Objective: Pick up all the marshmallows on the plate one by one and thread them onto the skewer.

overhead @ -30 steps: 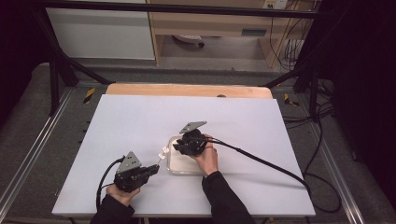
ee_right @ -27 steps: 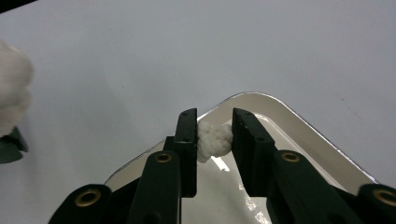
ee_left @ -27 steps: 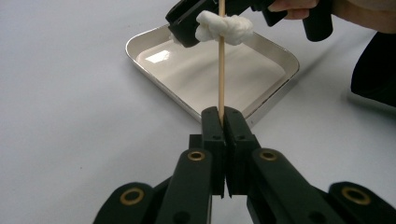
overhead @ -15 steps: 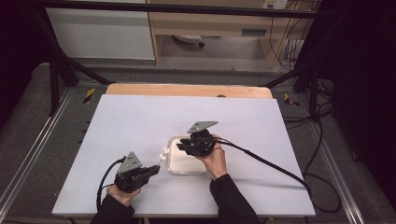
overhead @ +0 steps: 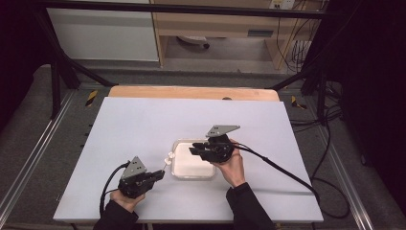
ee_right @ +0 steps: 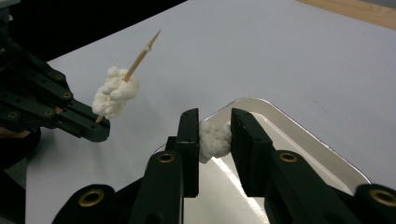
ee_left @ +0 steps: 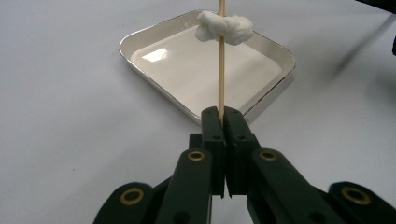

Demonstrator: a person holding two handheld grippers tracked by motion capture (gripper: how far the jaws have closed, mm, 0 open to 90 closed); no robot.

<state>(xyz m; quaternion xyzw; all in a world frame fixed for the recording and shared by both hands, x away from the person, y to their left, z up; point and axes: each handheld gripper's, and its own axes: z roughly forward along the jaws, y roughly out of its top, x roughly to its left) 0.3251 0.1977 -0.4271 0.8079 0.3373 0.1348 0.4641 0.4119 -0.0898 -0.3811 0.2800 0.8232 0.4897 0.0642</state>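
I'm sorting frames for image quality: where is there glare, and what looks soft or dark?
Left gripper view: bright glare patches on the tray; the skewer and its white lump are sharp. Right gripper view: the far left tongs are dark and soft. High view: surroundings in deep shadow, table evenly lit.

Skewer (ee_left: 221, 56) tip cut off at top edge, tray's (ee_right: 299, 122) near corner hidden behind right tongs (ee_right: 215, 135) — lump's sides covered
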